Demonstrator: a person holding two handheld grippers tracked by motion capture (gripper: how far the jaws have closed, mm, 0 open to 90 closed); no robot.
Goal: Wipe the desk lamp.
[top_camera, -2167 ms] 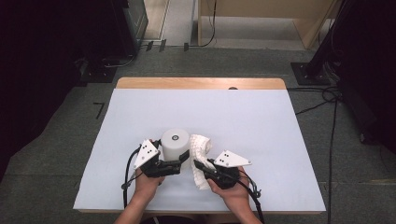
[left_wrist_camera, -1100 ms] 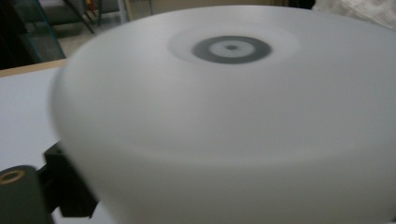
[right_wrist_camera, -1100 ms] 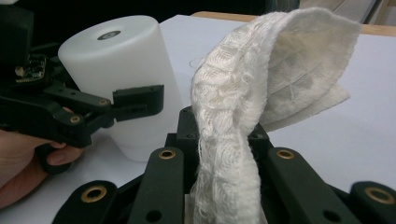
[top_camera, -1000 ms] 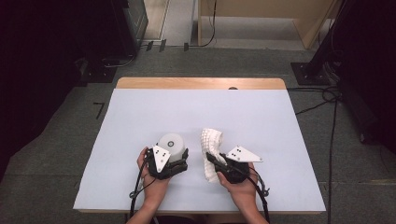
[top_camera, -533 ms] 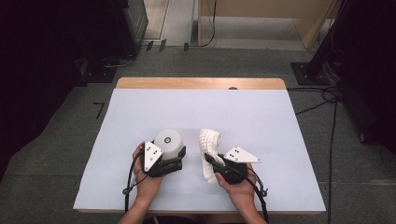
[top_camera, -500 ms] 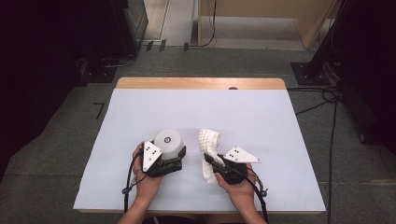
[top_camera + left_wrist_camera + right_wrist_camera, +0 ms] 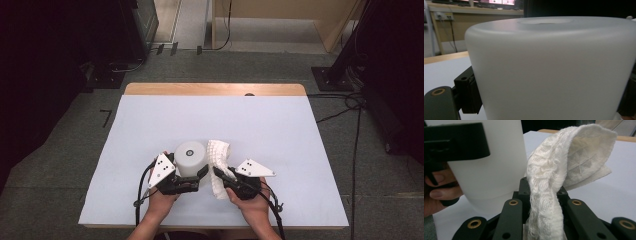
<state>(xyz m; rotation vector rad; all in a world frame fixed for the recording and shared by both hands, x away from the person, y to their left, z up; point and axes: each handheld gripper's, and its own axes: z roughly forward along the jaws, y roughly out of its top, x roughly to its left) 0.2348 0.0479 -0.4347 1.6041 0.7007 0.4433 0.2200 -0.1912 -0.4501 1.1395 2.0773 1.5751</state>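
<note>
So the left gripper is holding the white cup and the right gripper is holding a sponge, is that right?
Not quite. The left gripper does hold the white cup, but the right gripper holds a white woven cloth, not a sponge. The right gripper view shows its frayed threads and folded weave pinched between the jaws.

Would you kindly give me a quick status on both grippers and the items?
Left gripper clamped on white cup, upside down. Right gripper shut on white cloth, beside cup. Nothing else on table.
</note>
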